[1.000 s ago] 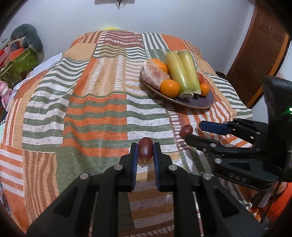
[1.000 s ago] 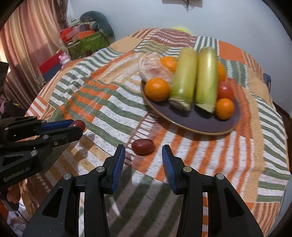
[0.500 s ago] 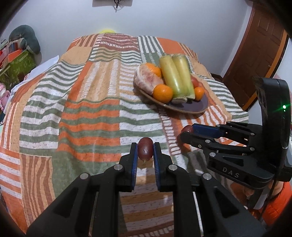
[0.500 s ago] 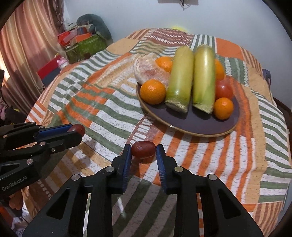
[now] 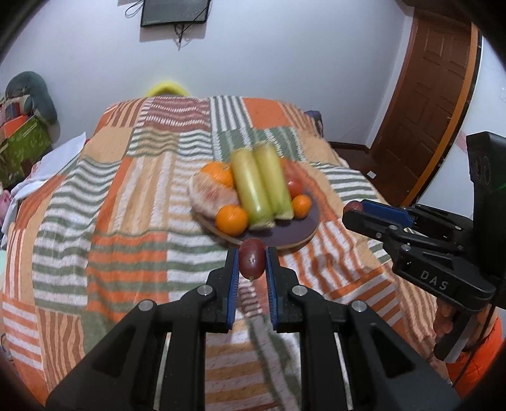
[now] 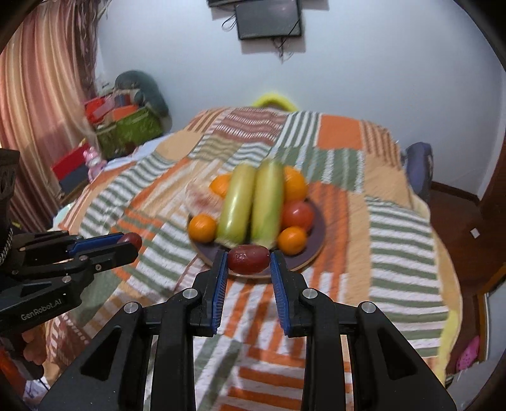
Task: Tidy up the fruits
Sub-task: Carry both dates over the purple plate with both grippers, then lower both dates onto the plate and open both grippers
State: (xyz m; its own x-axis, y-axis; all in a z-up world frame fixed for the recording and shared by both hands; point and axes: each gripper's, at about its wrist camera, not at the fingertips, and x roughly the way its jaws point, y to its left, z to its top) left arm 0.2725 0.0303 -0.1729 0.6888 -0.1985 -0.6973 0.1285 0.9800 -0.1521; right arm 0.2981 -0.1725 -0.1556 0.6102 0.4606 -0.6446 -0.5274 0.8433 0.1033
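Note:
My left gripper is shut on a small dark red fruit and holds it above the bedspread, just short of the plate. My right gripper is shut on a second dark red fruit, also held in the air near the plate's front rim. The dark plate holds two pale green corn cobs, oranges, a red tomato and a wrapped pinkish fruit. Each gripper shows in the other's view, the right and the left.
The plate rests on a bed with a striped orange, green and white patchwork cover. Boxes and a green bag are piled at the left by a curtain. A wooden door stands at the right. A screen hangs on the wall.
My right gripper closed on the red fruit that lay on the bedspread and lifted it. Both grippers rose with their fruits, and the plate now looks farther away.

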